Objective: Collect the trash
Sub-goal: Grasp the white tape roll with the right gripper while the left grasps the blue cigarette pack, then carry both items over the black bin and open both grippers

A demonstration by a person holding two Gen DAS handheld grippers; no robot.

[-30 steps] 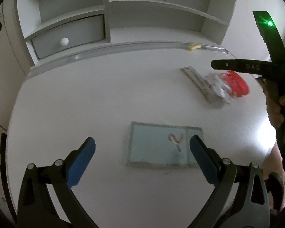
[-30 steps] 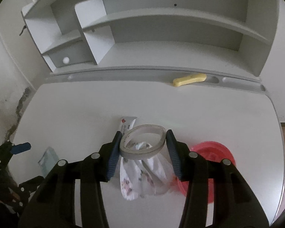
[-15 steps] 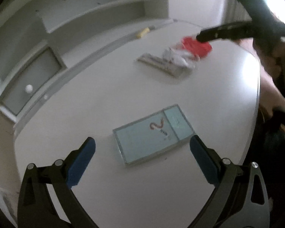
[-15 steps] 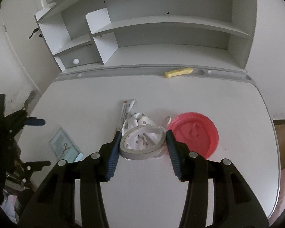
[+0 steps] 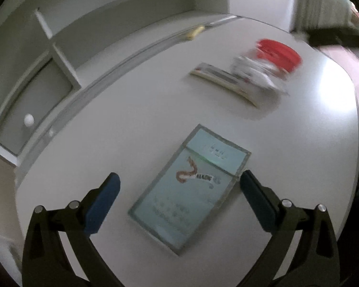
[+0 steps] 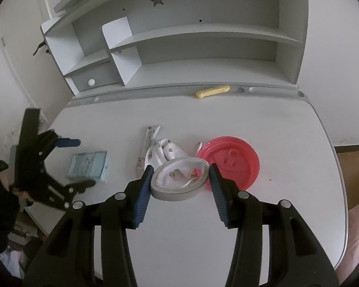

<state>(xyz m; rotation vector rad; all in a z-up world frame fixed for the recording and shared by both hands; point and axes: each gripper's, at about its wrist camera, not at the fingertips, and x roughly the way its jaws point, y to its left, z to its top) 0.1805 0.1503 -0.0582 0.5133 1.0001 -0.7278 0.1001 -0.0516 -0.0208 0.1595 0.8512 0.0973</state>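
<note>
Right tongs clamped on tape roll, left tongs apart over pale blue packet, print readable only in left view

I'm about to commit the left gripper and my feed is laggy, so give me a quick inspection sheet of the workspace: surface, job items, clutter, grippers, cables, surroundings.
Surface: white desk, no spills seen.
Job's things: pale blue box lying flat; tape roll; red lid flat on the desk; crumpled white wrapper beside a long narrow packet.
Clutter: yellow item in the groove at the back of the desk.
Grippers: left gripper open, its fingers on either side of the pale blue box, no contact; right gripper shut on the tape roll, held above the wrapper.
Cables: nothing seen.
Surroundings: grey shelf unit with a star cutout and a small drawer, shelves bare.
</note>
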